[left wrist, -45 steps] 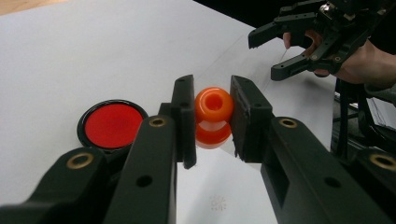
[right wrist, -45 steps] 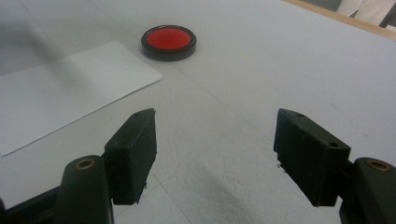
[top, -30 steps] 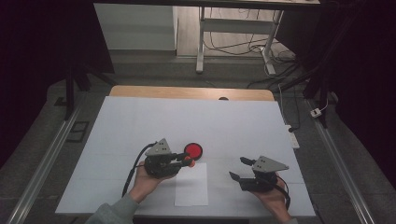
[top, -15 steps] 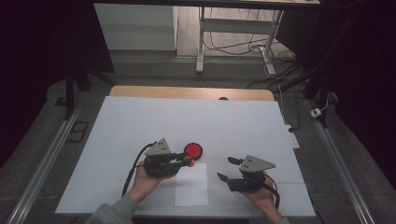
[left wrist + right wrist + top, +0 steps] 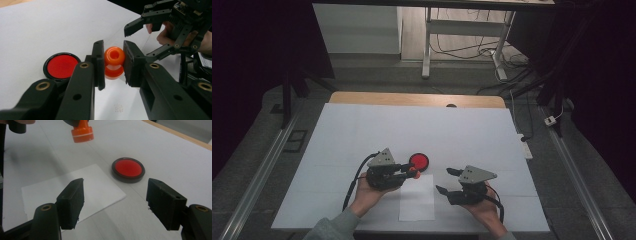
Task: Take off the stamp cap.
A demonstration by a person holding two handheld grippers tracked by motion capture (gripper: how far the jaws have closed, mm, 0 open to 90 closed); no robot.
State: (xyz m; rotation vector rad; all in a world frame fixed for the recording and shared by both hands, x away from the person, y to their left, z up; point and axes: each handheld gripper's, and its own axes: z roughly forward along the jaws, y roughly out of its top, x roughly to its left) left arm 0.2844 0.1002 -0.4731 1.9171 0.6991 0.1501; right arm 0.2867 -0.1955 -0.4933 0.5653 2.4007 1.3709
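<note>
Two hand-held grippers are in play over the white-covered desk (image 5: 362, 130), so let's sweep across from the left. Left hand-held gripper (image 5: 412, 172) first: its jaws are clamped on the orange stamp (image 5: 114, 62), pinching the knobbed handle from both sides, and the right gripper view shows the stamp's flat base hanging clear above the desk, facing down. Just beside it, a touch further from the person, sits the red ink pad (image 5: 419, 161) in its black rim, flat on the desk. Nearer the person lies the white sheet of paper (image 5: 418, 197), its far edge close under the stamp. Over on the right, the right hand-held gripper (image 5: 445, 181) hovers low with its jaws wide apart and nothing between them, pointed towards the paper's right edge.

By my reading, the step is getting a print onto that sheet. To do it well, keep the stamp upright so the base meets the paper flat, not on one rim. Come straight down, press once, lift straight up; any sideways slide will smear. The free gripper looks placed to pin the sheet's edge, a good idea, since loose paper may lift with the stamp.
</note>
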